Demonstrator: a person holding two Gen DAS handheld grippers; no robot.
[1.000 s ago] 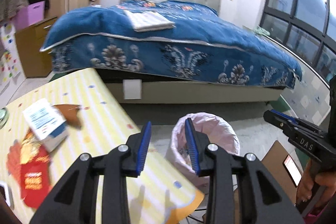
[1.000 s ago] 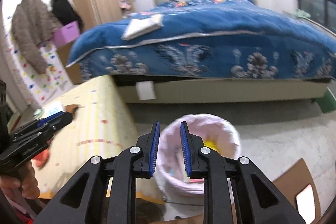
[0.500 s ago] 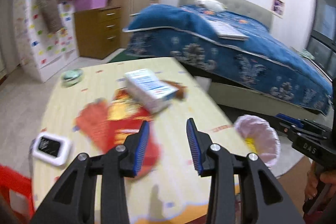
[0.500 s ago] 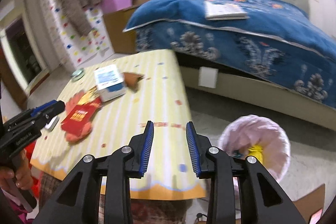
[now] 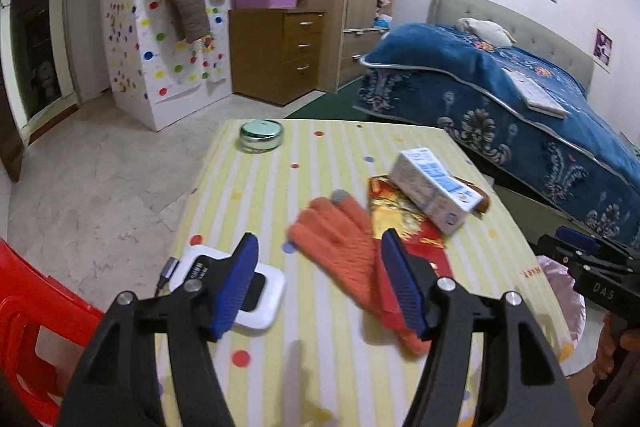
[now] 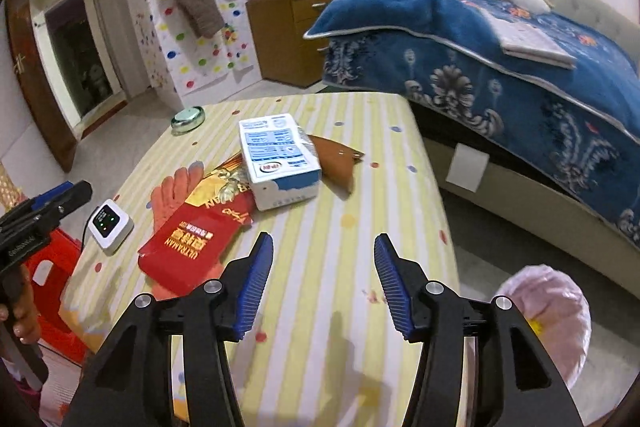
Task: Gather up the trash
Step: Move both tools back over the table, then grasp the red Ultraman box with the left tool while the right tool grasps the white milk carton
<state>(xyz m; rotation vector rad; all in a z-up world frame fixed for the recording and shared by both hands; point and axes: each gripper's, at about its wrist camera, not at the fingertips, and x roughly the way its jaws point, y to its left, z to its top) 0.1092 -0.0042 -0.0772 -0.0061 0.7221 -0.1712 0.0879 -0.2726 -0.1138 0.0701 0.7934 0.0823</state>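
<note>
On the yellow striped table lie a white and blue carton, a red packet, an orange glove and a brown wrapper. My left gripper is open and empty, just above the glove. My right gripper is open and empty over bare table, short of the carton. A pink-lined bin stands on the floor at the table's right.
A white device with a cable and a round green tin sit on the table. A red stool is at the left. A blue bed lies behind the table.
Both grippers swung left from the bin to the table. Both jaws have opened wider. The left gripper has come close over the glove.
</note>
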